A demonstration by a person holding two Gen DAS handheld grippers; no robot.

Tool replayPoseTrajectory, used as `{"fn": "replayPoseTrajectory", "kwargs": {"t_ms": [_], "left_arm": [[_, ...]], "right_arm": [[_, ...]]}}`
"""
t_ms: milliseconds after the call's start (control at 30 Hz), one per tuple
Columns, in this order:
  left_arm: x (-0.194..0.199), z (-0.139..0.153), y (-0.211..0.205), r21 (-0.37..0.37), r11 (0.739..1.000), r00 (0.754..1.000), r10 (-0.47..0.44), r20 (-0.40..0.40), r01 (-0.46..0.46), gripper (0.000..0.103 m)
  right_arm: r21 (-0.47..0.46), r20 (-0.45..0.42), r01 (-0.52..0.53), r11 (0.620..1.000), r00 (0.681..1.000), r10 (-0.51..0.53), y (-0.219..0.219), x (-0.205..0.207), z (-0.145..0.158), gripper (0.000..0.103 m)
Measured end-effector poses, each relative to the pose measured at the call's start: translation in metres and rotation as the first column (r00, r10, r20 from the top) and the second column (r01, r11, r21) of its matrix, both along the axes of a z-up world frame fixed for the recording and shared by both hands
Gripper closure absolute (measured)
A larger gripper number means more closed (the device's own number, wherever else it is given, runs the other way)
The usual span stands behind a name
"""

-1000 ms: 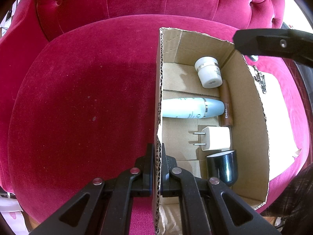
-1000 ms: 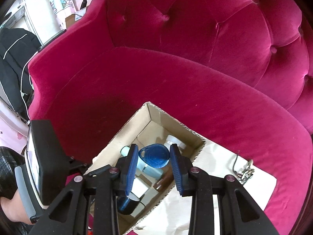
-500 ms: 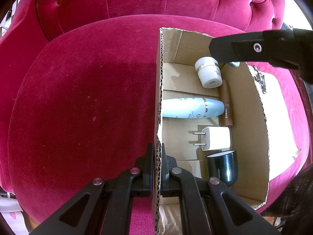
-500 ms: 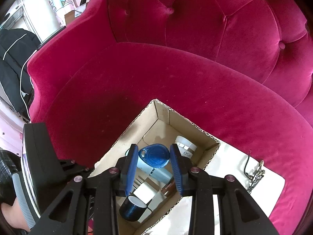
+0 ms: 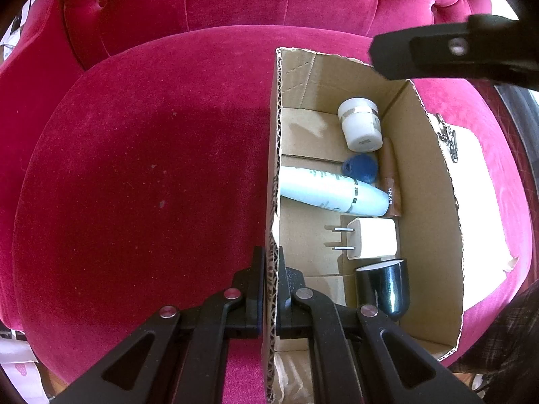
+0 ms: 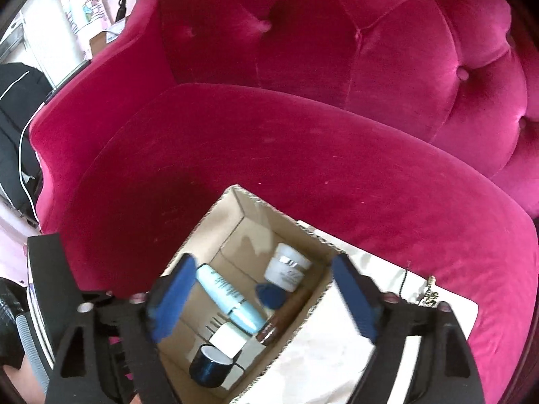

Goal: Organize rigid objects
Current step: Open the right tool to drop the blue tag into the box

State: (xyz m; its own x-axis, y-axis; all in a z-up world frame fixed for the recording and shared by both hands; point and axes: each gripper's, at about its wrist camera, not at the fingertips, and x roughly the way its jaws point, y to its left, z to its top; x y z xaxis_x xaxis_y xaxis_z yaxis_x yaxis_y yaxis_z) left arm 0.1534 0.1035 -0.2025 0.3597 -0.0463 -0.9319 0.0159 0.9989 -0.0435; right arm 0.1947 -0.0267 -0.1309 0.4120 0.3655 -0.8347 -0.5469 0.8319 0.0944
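Note:
An open cardboard box (image 5: 434,202) sits on a pink velvet sofa seat. My left gripper (image 5: 269,266) is shut on the box's left wall. Inside lie a blue key fob (image 5: 362,167), a white jar (image 5: 360,129), a pale blue bottle (image 5: 333,192), a brown tube (image 5: 390,181), a white plug charger (image 5: 372,238) and a dark cup (image 5: 384,289). My right gripper (image 6: 266,286) is open and empty above the box (image 6: 209,229); the fob (image 6: 271,296) lies below it beside the jar (image 6: 286,269).
A white cloth (image 6: 387,303) with a metal chain (image 6: 427,296) lies on the seat right of the box. The tufted sofa back (image 6: 337,33) rises behind. A dark jacket (image 6: 13,118) hangs at the far left.
My right gripper has opened and let go of the blue fob, which now lies in the box between the jar and the bottle. The bottle has shifted a little. My left gripper has held still.

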Motion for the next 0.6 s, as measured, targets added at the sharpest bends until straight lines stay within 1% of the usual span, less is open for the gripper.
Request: {"fn": "replayPoseTrajectory", "kwargs": {"t_ms": [33,67,333,600], "left_arm": [[0.000,0.000,0.000,0.002,1.000,1.000,-0.001,0.001,0.001,0.099],[0.000,0.000,-0.001,0.007,1.000,1.000,-0.004,0.002,0.004,0.099],[-0.001,0.001,-0.003,0.010,1.000,1.000,-0.004,0.004,0.004,0.099],[-0.001,0.002,-0.003,0.011,1.000,1.000,-0.005,0.004,0.005,0.099]], "right_arm": [[0.003,0.003,0.004,1.000,1.000,-0.004,-0.002,0.001,0.000,0.002],[0.008,0.003,0.005,1.000,1.000,-0.005,-0.003,0.001,0.000,0.000],[-0.013,0.018,0.018,1.000,1.000,-0.017,-0.008,0.004,0.001,0.000],[-0.019,0.036,0.028,0.999,0.999,-0.027,-0.024,0.007,0.005,0.000]]}}
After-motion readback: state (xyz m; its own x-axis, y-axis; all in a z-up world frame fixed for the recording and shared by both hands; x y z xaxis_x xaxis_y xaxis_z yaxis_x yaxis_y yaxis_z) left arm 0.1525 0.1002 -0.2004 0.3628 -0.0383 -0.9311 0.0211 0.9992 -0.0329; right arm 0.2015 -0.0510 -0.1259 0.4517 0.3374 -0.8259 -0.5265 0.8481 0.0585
